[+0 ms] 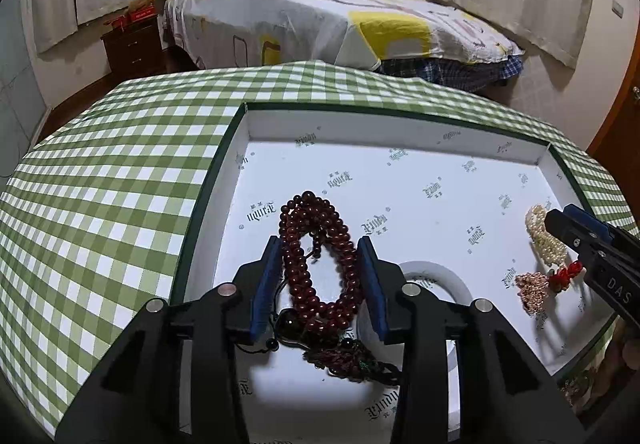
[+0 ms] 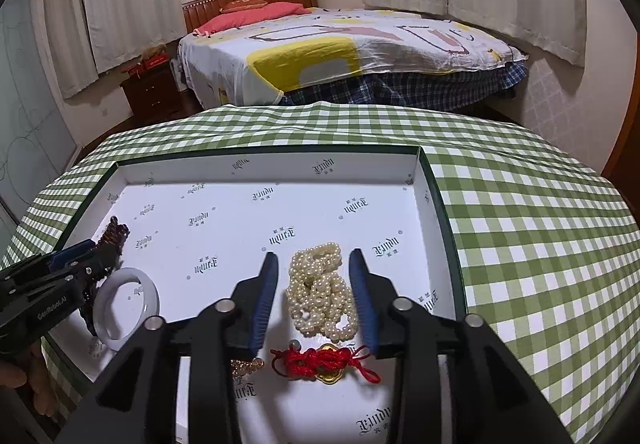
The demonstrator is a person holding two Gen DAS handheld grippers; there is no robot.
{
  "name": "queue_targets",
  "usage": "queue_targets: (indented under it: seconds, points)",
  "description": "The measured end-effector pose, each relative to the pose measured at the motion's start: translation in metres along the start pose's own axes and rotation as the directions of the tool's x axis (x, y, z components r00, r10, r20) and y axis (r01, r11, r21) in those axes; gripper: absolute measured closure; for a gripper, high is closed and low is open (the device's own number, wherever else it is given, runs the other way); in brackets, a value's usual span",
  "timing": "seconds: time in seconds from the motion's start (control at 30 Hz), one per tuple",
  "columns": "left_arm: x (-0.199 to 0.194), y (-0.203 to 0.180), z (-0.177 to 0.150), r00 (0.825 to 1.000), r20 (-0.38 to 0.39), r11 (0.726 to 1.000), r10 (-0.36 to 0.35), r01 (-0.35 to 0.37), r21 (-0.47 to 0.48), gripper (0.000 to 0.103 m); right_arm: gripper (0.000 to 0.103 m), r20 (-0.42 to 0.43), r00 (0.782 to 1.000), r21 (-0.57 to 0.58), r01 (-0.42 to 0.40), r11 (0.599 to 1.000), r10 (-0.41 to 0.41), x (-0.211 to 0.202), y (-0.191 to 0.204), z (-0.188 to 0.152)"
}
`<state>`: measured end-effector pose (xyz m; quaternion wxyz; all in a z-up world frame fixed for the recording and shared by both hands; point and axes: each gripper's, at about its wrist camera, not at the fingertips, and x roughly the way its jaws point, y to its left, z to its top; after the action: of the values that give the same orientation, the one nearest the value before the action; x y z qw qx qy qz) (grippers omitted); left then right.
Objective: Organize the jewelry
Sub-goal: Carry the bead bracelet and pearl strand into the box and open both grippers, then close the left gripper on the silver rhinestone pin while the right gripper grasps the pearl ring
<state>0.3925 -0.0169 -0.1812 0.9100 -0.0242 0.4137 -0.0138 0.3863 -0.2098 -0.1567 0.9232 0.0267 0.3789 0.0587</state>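
A dark red bead necklace (image 1: 298,284) with a tassel lies coiled in the white box tray (image 1: 360,172). My left gripper (image 1: 318,242) stands open around it, a blue pad close on each side and not pressing. A white bangle (image 1: 440,272) lies just right of the beads. In the right wrist view, a heap of pearl necklace (image 2: 320,292) rests on the tray (image 2: 240,220) between the open fingers of my right gripper (image 2: 314,254), with a small gap at each pad. Below it lie a red knotted cord with a gold charm (image 2: 320,362) and a small gold piece (image 2: 246,368).
The tray has a dark green rim and sits on a table under a green checked cloth (image 2: 520,244). A person's hand (image 2: 24,380) holds the left gripper (image 2: 92,248) at the tray's left. A bed (image 1: 320,20) and a nightstand (image 1: 132,44) stand beyond the table.
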Motion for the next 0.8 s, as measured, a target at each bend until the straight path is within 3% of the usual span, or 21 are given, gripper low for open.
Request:
queue_targets:
  seconds: [0.23,0.5,0.8]
  points:
    - [-0.031,0.006,-0.004,0.997,0.079,1.000,-0.015,0.016,-0.015,0.050,0.065,0.085,0.996,-0.001,-0.021,1.000,0.021,-0.027,0.001,0.001]
    - [-0.088,0.003,-0.017,0.978,0.210,1.000,-0.023,0.027,-0.014,0.049,0.065,0.193,0.981,-0.023,-0.020,1.000,0.024,-0.078,0.004,-0.008]
    - [-0.128,-0.007,-0.040,0.965,0.260,0.999,-0.035,0.043,-0.024,0.049,0.065,0.213,0.977,-0.024,0.004,1.000,0.001,-0.109,0.002,-0.038]
